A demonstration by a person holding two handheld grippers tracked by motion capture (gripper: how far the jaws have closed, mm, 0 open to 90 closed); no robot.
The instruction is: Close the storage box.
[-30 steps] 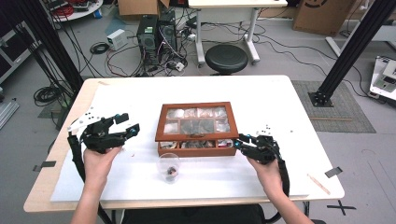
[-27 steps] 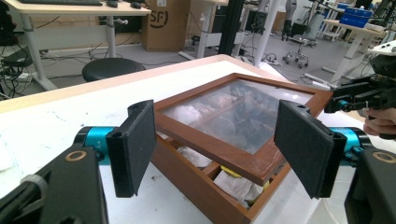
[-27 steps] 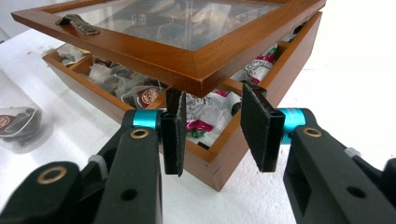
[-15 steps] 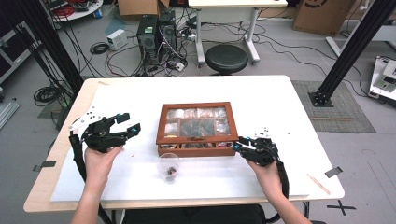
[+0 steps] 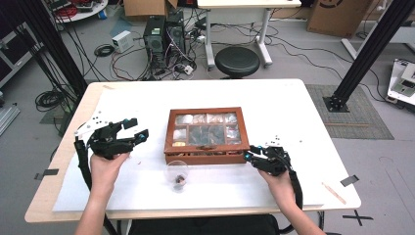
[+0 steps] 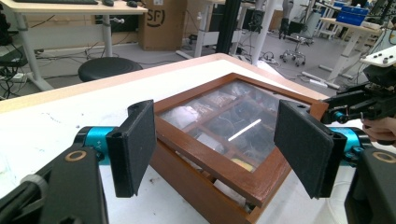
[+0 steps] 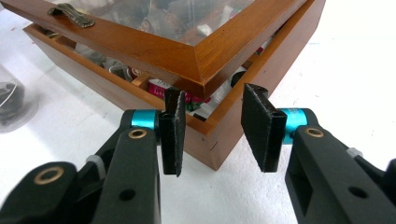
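White tabletop [image 5: 293, 112] in a cable-strewn lab, wooden box [image 5: 206, 136] dead centre, a gripper on either side.

The box lies with its long axis running left to right across the tabletop, its glass lid [image 6: 224, 122] propped slightly up off the base and the brass handle [image 7: 69, 13] on the near edge, facing the person. The left gripper [image 5: 134, 135], held level in the left hand [image 5: 105, 164], points at the box's left end, fingers [image 6: 135, 147] spread wide and grasping nothing. The right gripper [image 5: 248, 156] comes in low from the right hand [image 5: 278, 182] at the box's near right corner, fingers [image 7: 173, 130] parted, empty, either side of that corner just under the raised lid. A small clear cup [image 5: 177, 175] stands just in front of the box.
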